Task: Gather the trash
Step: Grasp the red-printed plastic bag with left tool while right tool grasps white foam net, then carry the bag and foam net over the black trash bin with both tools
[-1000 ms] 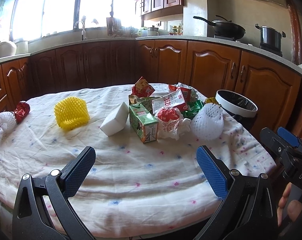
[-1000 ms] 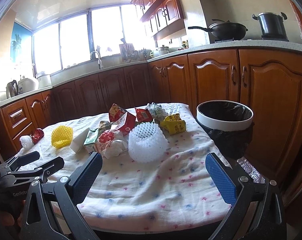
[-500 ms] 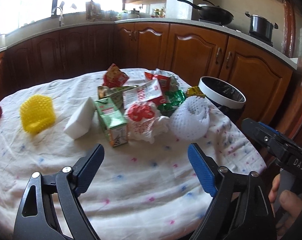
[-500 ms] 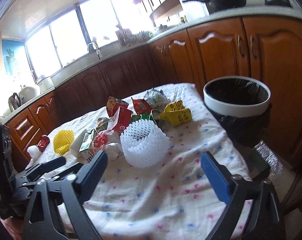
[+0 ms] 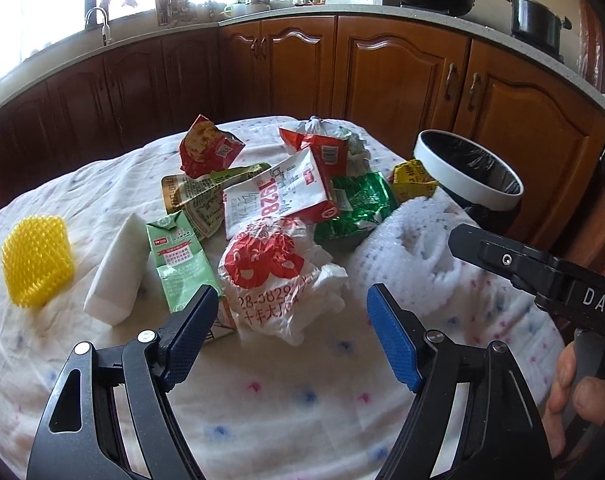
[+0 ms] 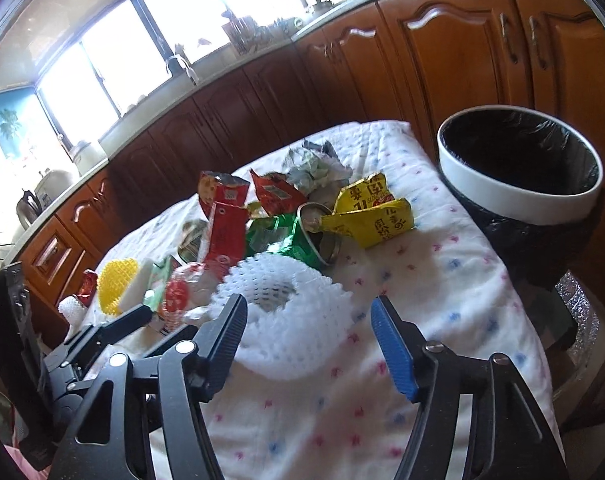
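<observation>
A pile of trash lies on the cloth-covered table [image 5: 282, 412]: a crumpled white and red bag [image 5: 278, 276], a green carton [image 5: 180, 264], a white and red carton [image 5: 278, 196], a green foil wrapper [image 5: 354, 204], a yellow wrapper [image 6: 370, 212] and a white foam net [image 6: 294, 320]. My left gripper [image 5: 292, 334] is open, just short of the crumpled bag. My right gripper [image 6: 308, 338] is open around the near side of the foam net. The bin [image 6: 518, 196] with a black liner stands off the table's right end.
A yellow foam net [image 5: 36, 260] and a white block [image 5: 118, 272] lie to the left of the pile. A red wrapper [image 6: 87, 282] and a small white net [image 6: 71, 307] sit at the far left. Wooden cabinets [image 5: 402, 68] run behind the table.
Both grippers have moved forward and down towards the pile. The left has closed in on the crumpled bag, the right on the white foam net. Both stay open.
</observation>
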The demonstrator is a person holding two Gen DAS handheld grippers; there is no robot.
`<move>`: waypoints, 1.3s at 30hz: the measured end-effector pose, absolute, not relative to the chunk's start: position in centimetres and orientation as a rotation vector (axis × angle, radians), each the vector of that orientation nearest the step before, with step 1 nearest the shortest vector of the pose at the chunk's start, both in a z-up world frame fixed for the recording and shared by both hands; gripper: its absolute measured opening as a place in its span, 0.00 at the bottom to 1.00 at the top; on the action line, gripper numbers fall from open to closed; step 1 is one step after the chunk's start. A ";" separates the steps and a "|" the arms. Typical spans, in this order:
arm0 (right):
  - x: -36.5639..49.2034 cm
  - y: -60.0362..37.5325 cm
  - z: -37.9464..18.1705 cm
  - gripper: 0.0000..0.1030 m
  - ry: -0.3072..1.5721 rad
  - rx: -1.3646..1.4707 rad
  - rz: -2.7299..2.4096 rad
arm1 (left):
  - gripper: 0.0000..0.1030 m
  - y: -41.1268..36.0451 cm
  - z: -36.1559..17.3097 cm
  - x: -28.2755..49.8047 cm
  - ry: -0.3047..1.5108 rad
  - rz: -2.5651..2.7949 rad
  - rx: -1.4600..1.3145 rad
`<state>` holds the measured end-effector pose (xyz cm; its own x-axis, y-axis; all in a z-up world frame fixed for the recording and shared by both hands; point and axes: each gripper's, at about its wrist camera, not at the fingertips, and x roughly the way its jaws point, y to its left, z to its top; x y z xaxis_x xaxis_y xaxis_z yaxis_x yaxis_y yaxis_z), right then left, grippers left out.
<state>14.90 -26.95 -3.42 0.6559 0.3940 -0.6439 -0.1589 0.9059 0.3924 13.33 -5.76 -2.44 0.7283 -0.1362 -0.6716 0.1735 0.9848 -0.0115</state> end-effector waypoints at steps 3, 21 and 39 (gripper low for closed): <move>15.6 -26.7 -4.1 0.38 0.824 0.318 0.343 | 0.76 -5.6 -2.8 14.1 0.733 -0.150 0.069; 12.0 -31.4 -1.5 0.08 0.748 0.349 0.313 | 0.13 -5.6 -1.8 14.3 0.785 -0.288 0.012; 14.6 -39.7 2.5 0.08 0.645 0.349 0.136 | 0.13 -12.0 2.5 16.0 0.710 -0.438 0.029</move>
<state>14.63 -39.67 2.50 0.7924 0.2316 -0.5643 -0.0167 0.9330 0.3594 16.01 -11.96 2.53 0.6721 -0.3790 -0.6361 0.3985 0.9092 -0.1206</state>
